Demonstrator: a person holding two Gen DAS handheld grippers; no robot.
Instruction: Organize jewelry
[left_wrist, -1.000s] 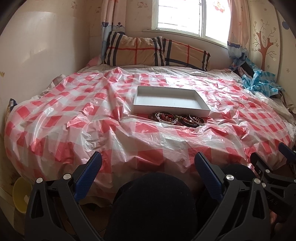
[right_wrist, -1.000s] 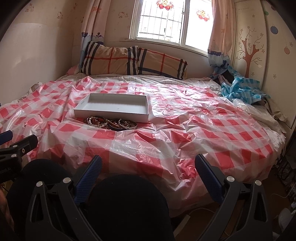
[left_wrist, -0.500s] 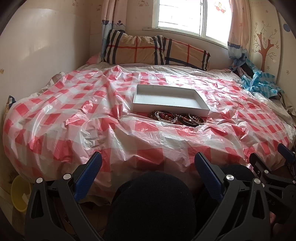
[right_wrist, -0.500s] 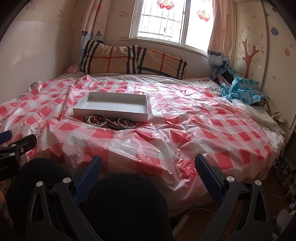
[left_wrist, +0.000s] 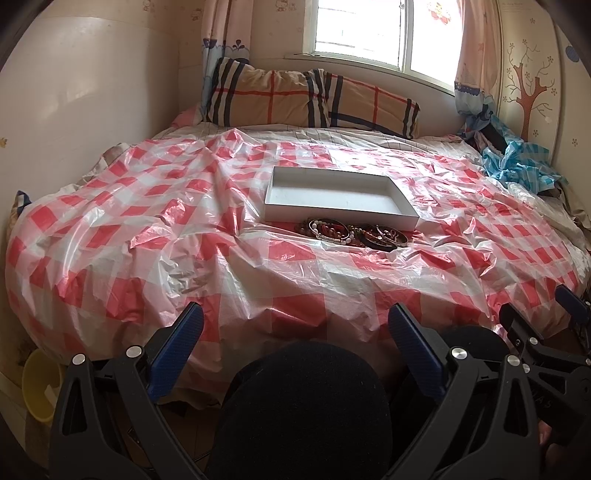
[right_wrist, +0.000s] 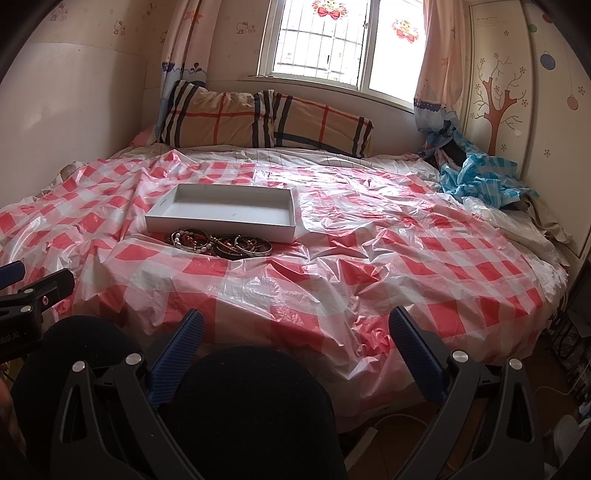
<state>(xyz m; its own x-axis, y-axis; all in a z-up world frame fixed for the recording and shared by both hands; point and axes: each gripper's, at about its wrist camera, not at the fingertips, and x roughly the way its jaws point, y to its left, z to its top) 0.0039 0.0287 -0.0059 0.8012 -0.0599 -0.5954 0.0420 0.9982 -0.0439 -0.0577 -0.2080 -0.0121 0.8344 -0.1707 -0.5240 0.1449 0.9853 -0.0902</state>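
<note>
- Left gripper (left_wrist: 295, 345) sits at the bottom of the left view, its blue-padded fingers (left_wrist: 176, 349) spread wide with nothing between them.
- Right gripper (right_wrist: 295, 349) fills the bottom of the right view, likewise spread wide and holding nothing; it also shows at the lower right edge of the left view.
- A dark rounded shape (left_wrist: 303, 406) lies low in the centre of each view, between the fingers.
- A yellow basin (left_wrist: 38, 387) sits at the lower left of the left view, beside the bed.
- Red-and-white checked plastic sheet (left_wrist: 184, 240) covers the bed, wrinkled.
- Jewelry (left_wrist: 351, 232), a heap of bangles and beaded bracelets, lies on the sheet at mid-frame, touching the near wall of the tray; in the right view it is left of centre (right_wrist: 221, 242).
- White tray (left_wrist: 410, 221) lies flat just behind the heap.
- Plaid pillows (left_wrist: 310, 96) line the top centre, under the window (right_wrist: 321, 40).
- Blue cloth (right_wrist: 476, 177) is bunched at the upper right.
</note>
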